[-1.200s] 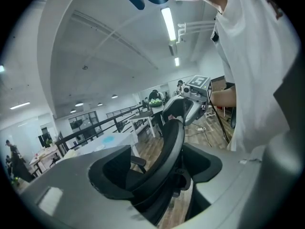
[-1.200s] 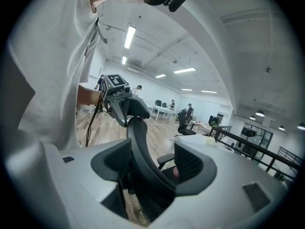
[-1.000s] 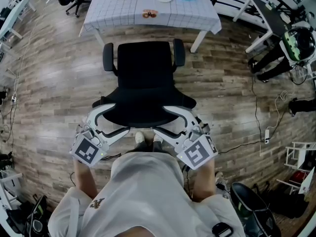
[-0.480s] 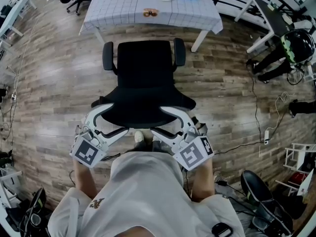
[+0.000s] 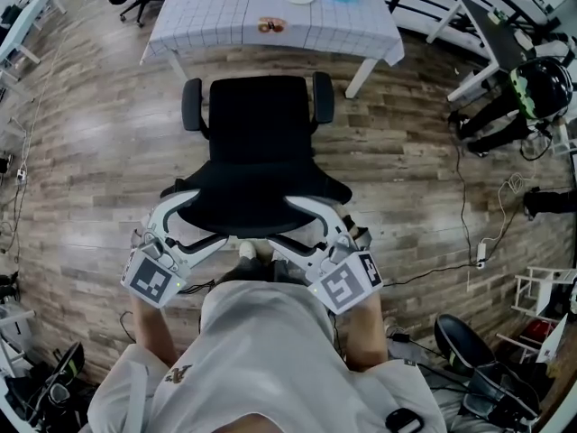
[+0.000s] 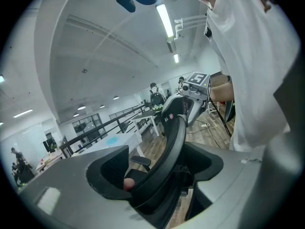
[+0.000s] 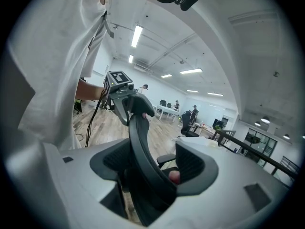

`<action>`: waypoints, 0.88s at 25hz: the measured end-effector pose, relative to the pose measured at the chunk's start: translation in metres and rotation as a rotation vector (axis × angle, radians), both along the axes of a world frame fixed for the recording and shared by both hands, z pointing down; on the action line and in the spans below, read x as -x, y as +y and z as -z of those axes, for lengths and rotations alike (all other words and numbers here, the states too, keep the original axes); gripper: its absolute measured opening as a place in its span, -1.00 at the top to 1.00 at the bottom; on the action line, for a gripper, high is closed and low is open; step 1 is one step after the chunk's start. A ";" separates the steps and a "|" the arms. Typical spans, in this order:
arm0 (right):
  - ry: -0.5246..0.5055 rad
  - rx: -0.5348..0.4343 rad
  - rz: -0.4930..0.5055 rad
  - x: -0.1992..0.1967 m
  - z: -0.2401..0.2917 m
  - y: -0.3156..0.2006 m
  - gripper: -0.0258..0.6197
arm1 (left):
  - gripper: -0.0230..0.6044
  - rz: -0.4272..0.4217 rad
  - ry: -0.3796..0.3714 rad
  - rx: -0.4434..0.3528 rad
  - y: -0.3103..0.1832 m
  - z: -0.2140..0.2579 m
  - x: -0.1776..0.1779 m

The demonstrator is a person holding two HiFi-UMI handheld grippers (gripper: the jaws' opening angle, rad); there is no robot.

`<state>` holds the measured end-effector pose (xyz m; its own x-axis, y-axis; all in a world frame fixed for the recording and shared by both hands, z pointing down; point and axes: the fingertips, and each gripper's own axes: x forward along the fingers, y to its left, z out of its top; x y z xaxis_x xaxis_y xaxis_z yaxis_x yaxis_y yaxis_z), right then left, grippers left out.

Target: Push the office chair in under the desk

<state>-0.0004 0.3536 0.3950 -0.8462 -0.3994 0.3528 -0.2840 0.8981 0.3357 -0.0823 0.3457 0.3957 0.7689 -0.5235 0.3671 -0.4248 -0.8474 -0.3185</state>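
The black office chair (image 5: pixel 261 142) is standing upright, facing the far white-gridded desk (image 5: pixel 225 21), its armrests and seat sitting just short of the desk's near edge.

Office chair (image 5: pixel 260 156) and desk (image 5: pixel 212 27): what can't be seen

The chair's base lies mostly hidden beneath its seat. The desk's far end is cut off by the picture's edge, and the small items (image 5: pixel 270 25) on it are too small to identify.
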 end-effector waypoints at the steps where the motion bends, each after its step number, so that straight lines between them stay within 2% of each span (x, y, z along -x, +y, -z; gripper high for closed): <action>1: 0.000 0.000 0.000 0.000 0.000 -0.001 -0.03 | -0.23 0.000 0.003 0.003 -0.001 0.000 0.000; 11: 0.020 0.022 0.001 0.006 -0.003 -0.008 -0.03 | -0.23 -0.023 0.024 0.008 -0.006 -0.005 0.003; 22: 0.034 0.041 -0.020 0.011 -0.004 -0.035 -0.03 | -0.23 -0.044 0.024 0.002 -0.034 -0.004 0.008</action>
